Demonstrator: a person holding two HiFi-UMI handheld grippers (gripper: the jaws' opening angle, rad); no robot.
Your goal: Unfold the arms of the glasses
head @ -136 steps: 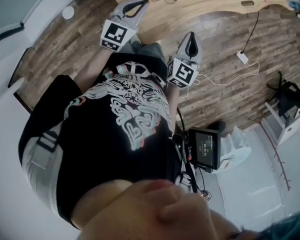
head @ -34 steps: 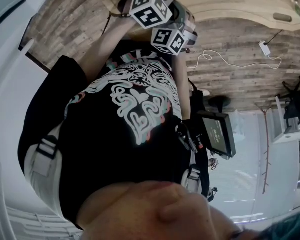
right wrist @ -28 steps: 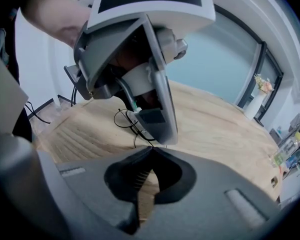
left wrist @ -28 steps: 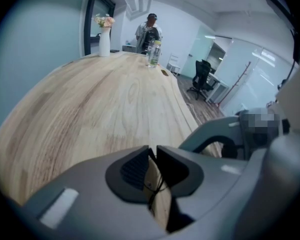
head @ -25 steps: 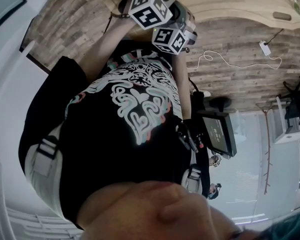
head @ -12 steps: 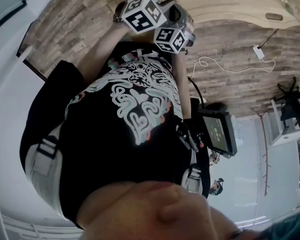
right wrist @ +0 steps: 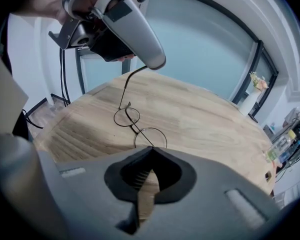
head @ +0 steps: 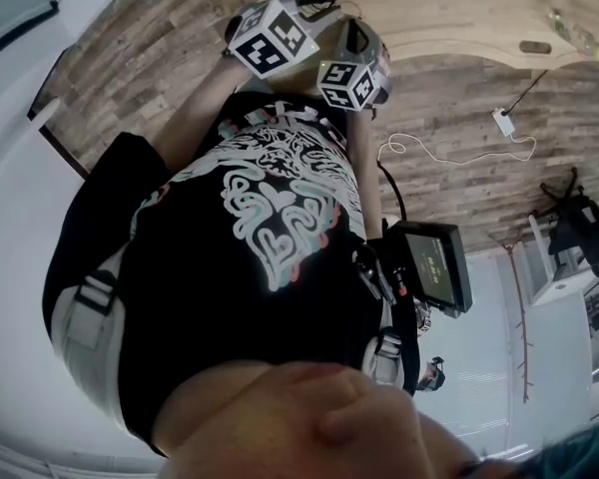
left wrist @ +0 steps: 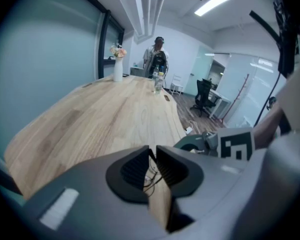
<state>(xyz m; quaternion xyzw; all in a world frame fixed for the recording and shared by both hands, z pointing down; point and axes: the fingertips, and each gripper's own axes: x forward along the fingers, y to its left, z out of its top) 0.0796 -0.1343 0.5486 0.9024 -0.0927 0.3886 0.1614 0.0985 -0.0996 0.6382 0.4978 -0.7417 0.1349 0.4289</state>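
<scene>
Thin round wire glasses [right wrist: 135,127] rest on the pale wooden table [right wrist: 205,119] close to its near edge. One arm rises from the left lens to the tip of my left gripper [right wrist: 157,63], which is shut on the arm's end. In the left gripper view the jaws [left wrist: 152,151] pinch together with the glasses' wire [left wrist: 149,176] showing between them. My right gripper [right wrist: 151,149] is shut on the other arm, which runs from the near lens into its jaws. In the head view both grippers, left [head: 304,3] and right [head: 357,38], sit close together over the table edge [head: 429,8]; the glasses are hidden there.
A white vase of flowers [left wrist: 118,69] and some bottles [left wrist: 157,84] stand at the table's far end, where a person [left wrist: 156,56] stands. An office chair [left wrist: 204,91] is beyond. A cable and power block [head: 499,120] lie on the wood floor.
Both grippers went from hanging beside the body, with the glasses lying free on the table, up to the table edge and shut on the glasses. In the last second they barely shifted.
</scene>
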